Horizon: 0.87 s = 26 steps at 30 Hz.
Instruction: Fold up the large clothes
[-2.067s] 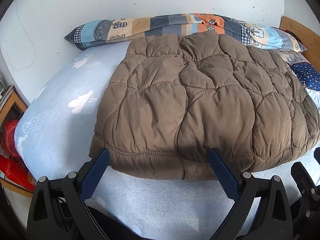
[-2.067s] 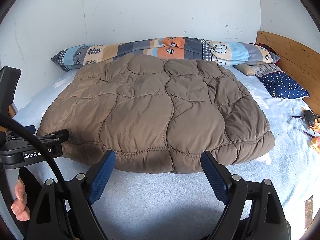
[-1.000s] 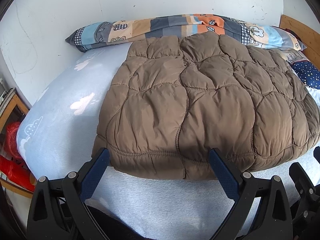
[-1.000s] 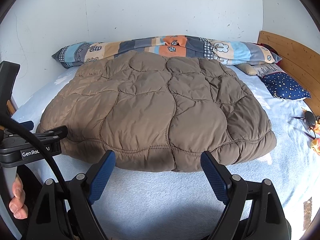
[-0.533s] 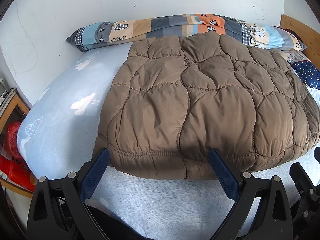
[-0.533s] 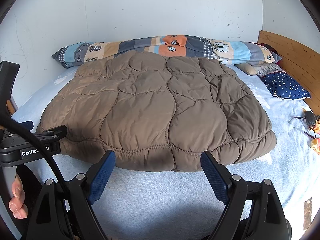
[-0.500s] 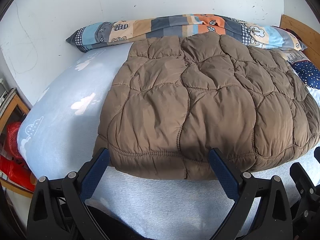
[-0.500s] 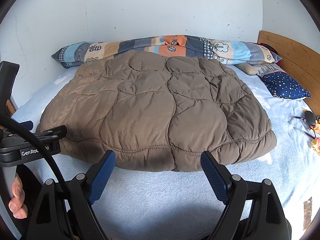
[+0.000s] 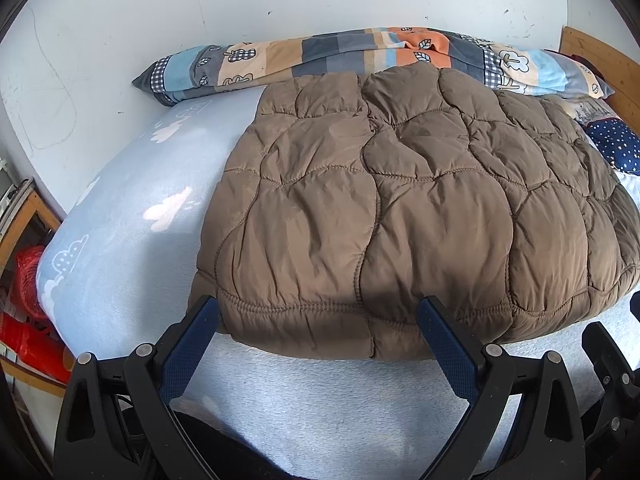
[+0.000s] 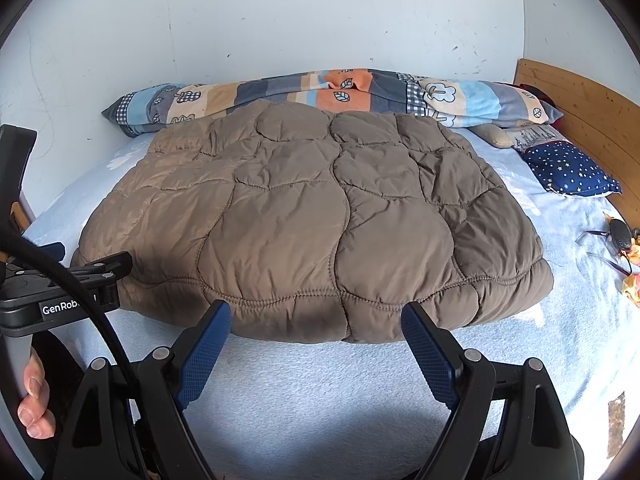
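Note:
A brown quilted puffer jacket (image 9: 384, 216) (image 10: 312, 216) lies folded into a thick rectangle on the light blue bed sheet (image 9: 132, 216) (image 10: 332, 392). Its stitched hem faces me. My left gripper (image 9: 318, 308) is open just short of the hem's left part, its blue pads (image 9: 188, 344) apart with nothing pinched. My right gripper (image 10: 317, 312) is open in front of the hem's right part, pads (image 10: 428, 348) wide apart and empty. The left gripper's body (image 10: 60, 292) shows at the right wrist view's left edge, a hand (image 10: 34, 404) on its handle.
A patchwork bolster (image 10: 332, 94) runs along the white wall behind the jacket. A navy star pillow (image 10: 572, 174) and a wooden headboard (image 10: 580, 104) are to the right, with small dark and yellow items (image 10: 620, 240) on the sheet. Red things (image 9: 28, 320) sit by a wooden frame left of the bed.
Both views shifted very slightly about two seconds ago. Since then the grippers and the jacket have stayed as they are.

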Available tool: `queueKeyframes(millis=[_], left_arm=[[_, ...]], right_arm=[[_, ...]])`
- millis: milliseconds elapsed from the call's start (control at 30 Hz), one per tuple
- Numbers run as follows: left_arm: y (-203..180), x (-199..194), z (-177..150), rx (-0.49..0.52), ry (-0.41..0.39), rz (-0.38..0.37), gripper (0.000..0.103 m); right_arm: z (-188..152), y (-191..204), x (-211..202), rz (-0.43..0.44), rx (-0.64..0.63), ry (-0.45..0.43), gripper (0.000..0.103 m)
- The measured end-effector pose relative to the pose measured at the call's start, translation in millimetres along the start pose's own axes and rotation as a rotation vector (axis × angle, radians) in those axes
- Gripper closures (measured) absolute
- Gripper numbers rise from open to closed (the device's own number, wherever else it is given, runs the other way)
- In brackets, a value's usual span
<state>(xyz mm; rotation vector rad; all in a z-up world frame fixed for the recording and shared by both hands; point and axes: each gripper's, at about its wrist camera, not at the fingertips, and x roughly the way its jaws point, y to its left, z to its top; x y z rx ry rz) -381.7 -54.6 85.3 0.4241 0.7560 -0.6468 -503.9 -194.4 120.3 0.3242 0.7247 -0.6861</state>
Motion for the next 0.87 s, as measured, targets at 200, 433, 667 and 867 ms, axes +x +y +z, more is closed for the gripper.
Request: queueKeyframes(millis=[200, 433, 667, 867], left_arm=[[0, 1, 0, 0.005, 0.003, 0.002, 0.003], [-1, 1, 0, 0.008, 0.002, 0.006, 0.003], [-2, -1, 0, 0.029, -0.005, 0.003, 0.003], [-2, -15, -2, 0.046, -0.073, 0.036, 0.003]], right_arm=[[0, -1, 0, 0.003, 0.003, 0.001, 0.013], [0, -2, 0, 0.004, 0.002, 0.001, 0.013], [0, -3, 0, 0.003, 0.002, 0.001, 0.013], [0, -2, 0, 0.004, -0.001, 0.0, 0.013]])
